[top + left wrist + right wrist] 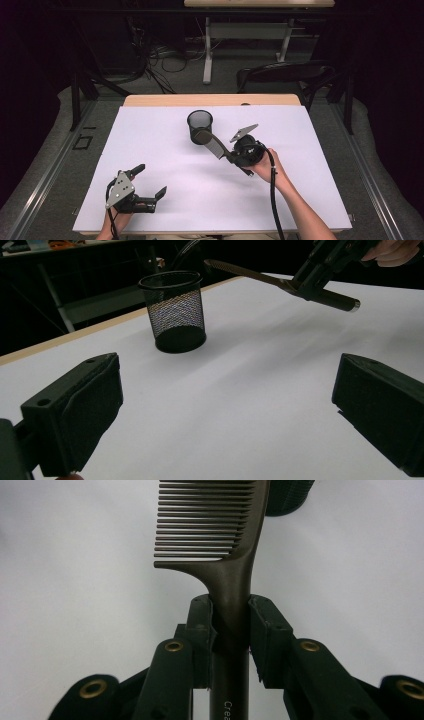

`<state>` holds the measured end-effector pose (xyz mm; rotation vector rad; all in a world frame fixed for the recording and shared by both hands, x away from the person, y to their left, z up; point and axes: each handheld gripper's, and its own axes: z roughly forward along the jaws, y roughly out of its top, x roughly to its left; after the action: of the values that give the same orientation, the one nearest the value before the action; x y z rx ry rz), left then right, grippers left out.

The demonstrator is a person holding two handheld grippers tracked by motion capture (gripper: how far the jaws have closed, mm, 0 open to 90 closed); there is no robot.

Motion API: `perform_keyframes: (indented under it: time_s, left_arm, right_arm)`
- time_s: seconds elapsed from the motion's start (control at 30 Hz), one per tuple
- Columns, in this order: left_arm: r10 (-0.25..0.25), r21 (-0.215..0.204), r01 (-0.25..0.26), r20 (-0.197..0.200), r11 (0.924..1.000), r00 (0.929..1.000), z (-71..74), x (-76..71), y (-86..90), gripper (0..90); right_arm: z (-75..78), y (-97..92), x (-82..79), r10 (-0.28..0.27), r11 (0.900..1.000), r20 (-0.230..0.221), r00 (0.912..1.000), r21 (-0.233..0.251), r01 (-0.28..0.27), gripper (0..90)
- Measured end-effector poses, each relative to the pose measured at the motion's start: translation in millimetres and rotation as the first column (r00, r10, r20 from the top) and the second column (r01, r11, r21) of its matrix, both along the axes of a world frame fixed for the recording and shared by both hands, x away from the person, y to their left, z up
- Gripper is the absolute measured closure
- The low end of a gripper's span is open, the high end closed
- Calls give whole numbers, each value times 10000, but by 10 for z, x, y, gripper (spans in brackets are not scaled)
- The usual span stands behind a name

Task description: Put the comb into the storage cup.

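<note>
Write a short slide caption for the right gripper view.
Right gripper clamps a brown comb by its handle above the white table.

Matt plastic comb [220,535]; black wire-mesh metal cup [174,311].

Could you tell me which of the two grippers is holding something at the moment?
The right gripper: its jaws clamp the handle of a comb near the mesh cup. The left gripper is open and empty.

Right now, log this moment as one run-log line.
right gripper: shut on comb, teeth end over mesh cup | left gripper: open, empty, low over the table
</note>
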<state>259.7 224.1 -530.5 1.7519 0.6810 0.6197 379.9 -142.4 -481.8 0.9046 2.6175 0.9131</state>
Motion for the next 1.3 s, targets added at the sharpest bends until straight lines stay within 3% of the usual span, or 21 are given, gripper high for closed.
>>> perform_keyframes:
  time_s: [1.3]
  left_arm:
    - [-60, 25, 59, 53, 10000, 10000, 3, 4, 10, 0]
  right_arm:
    - [189, -287, -8, -818, 9932, 648, 9945, 883, 759, 725]
